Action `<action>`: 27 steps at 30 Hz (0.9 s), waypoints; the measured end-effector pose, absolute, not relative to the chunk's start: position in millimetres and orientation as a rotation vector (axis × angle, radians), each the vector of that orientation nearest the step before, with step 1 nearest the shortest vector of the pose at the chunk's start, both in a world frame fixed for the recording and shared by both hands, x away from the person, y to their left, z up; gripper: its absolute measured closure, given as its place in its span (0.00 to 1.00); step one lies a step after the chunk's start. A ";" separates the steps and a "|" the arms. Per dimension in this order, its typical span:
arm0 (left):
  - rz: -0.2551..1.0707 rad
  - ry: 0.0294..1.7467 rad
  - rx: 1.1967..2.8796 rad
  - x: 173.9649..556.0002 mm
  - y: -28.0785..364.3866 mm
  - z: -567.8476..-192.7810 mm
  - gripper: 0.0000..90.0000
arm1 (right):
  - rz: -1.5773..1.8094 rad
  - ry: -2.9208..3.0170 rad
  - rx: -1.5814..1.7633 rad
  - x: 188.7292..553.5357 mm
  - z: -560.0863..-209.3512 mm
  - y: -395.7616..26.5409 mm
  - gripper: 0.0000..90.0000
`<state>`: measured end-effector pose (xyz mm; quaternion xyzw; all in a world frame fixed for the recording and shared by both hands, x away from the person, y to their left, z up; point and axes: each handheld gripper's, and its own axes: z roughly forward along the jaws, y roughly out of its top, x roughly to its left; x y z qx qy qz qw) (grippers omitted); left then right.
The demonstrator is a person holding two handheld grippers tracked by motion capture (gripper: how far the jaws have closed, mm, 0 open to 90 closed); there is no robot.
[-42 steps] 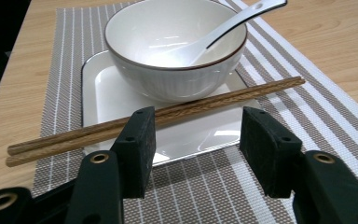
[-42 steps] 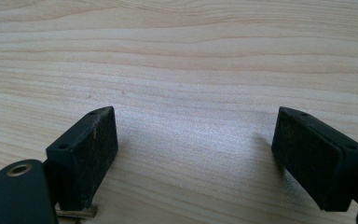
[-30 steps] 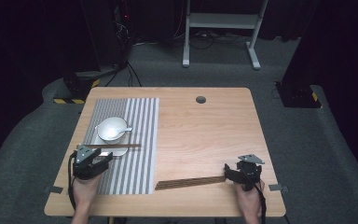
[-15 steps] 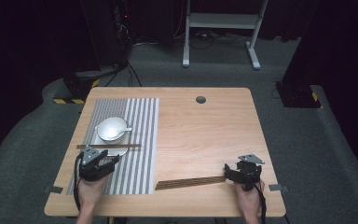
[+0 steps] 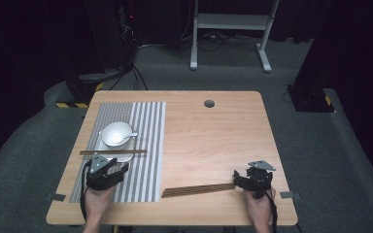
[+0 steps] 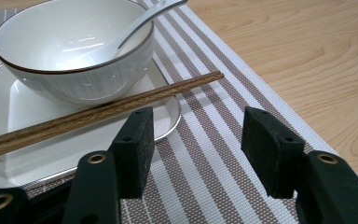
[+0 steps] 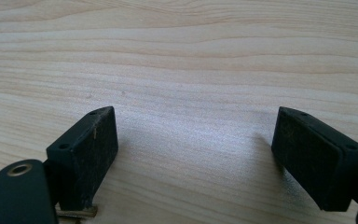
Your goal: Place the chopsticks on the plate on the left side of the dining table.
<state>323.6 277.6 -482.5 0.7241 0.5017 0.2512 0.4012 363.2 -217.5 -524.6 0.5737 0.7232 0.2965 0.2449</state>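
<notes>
Wooden chopsticks (image 6: 98, 109) crosswise on the plate (image 6: 9, 107) rim (tips rightward), left tool (image 6: 193, 140) agape.

- Bowl (image 6: 74, 56): glossy white ceramic, brown rim.
- Chopsticks (image 6: 98, 112): dark grained wood.
- Placemat (image 6: 205, 154): woven, matt, striped.
- Bench (image 7: 177, 60): pale, smooth wood grain.

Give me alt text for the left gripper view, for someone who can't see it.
The left gripper hovers with its two black jaws open and nothing between them, just short of a pair of wooden chopsticks lying across a white square plate. On the plate stands a white bowl with a spoon in it, all on a striped placemat over a wooden table.
</notes>
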 end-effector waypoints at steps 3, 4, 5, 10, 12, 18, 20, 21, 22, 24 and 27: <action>0.629 1.260 1.834 322.2 275.2 -482.5 0.49 | 0.809 1.974 1.566 363.2 -524.6 -217.5 0.15; 0.626 1.258 1.834 321.7 274.1 -482.7 0.49 | 0.809 1.974 1.566 363.2 -524.5 -217.5 0.15; 0.623 1.256 1.834 321.5 273.6 -482.8 0.49 | 0.809 1.974 1.566 363.2 -524.6 -217.5 0.15; 0.607 1.253 1.830 320.5 269.6 -483.2 0.49 | 0.809 1.975 1.565 363.2 -524.6 -217.5 0.15; 0.594 1.244 1.833 320.5 267.9 -482.9 0.49 | 0.809 1.975 1.565 363.2 -524.6 -217.5 0.15; 0.575 1.233 1.835 320.4 264.4 -483.5 0.49 | 0.809 1.975 1.565 363.2 -524.5 -217.5 0.15; 0.572 1.227 1.839 320.2 262.4 -483.5 0.49 | 0.809 1.976 1.565 363.2 -524.5 -217.5 0.15; 0.571 1.225 1.840 320.1 261.7 -483.4 0.49 | 0.809 1.975 1.565 363.2 -524.5 -217.5 0.15; 0.571 1.225 1.840 320.1 261.7 -483.4 0.49 | 0.809 1.975 1.565 363.2 -524.5 -217.5 0.15; 0.568 1.215 1.841 319.5 259.4 -483.0 0.49 | 0.809 1.975 1.565 363.1 -524.5 -217.5 0.15; 0.559 1.206 1.846 319.3 255.4 -483.7 0.48 | 0.809 1.975 1.565 363.1 -524.5 -217.5 0.15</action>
